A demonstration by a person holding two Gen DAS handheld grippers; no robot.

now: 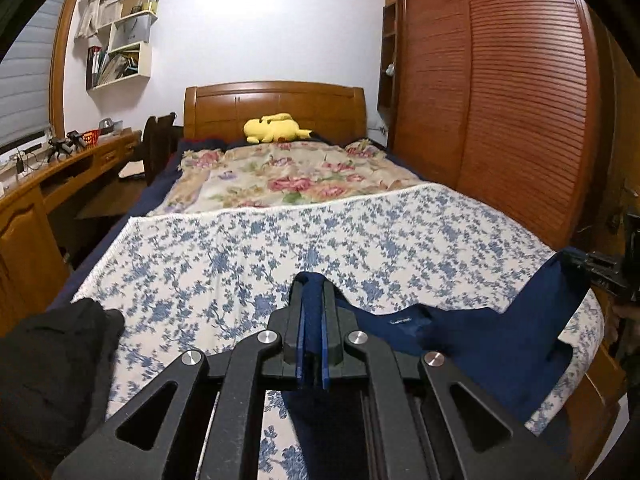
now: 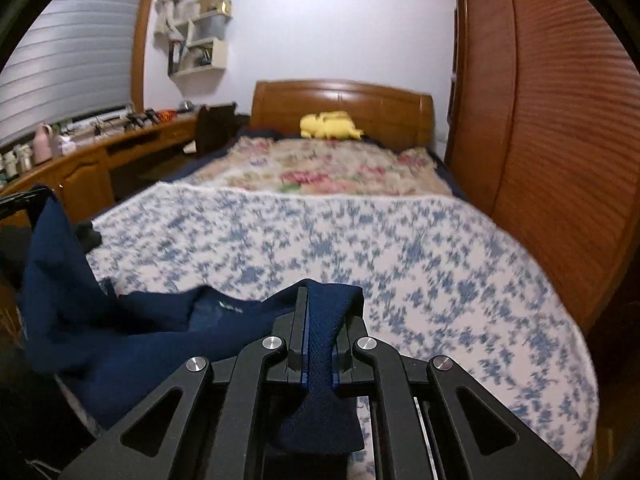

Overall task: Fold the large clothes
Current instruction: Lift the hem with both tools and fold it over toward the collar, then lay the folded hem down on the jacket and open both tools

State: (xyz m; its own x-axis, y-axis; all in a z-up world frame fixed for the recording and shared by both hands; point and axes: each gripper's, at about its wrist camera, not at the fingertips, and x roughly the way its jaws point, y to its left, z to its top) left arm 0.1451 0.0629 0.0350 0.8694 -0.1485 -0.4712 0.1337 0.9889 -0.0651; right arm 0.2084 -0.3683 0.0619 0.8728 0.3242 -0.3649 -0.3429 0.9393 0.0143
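Observation:
A navy blue garment (image 1: 500,344) hangs stretched between both grippers above the foot of the bed. My left gripper (image 1: 313,292) is shut on one top corner of it; the cloth runs right to my right gripper (image 1: 600,270) at the frame's edge. In the right wrist view my right gripper (image 2: 320,300) is shut on the other corner, and the navy garment (image 2: 100,320) sags left toward the left gripper (image 2: 20,202). A small label shows on the cloth near its top edge.
A blue-and-white floral cover (image 1: 280,248) lies over the near half of the bed, a pink floral blanket (image 1: 288,176) beyond it. A black garment (image 1: 52,360) lies at the bed's left corner. A yellow plush toy (image 1: 274,128) sits by the headboard. Wardrobe (image 1: 500,100) right, desk (image 1: 60,172) left.

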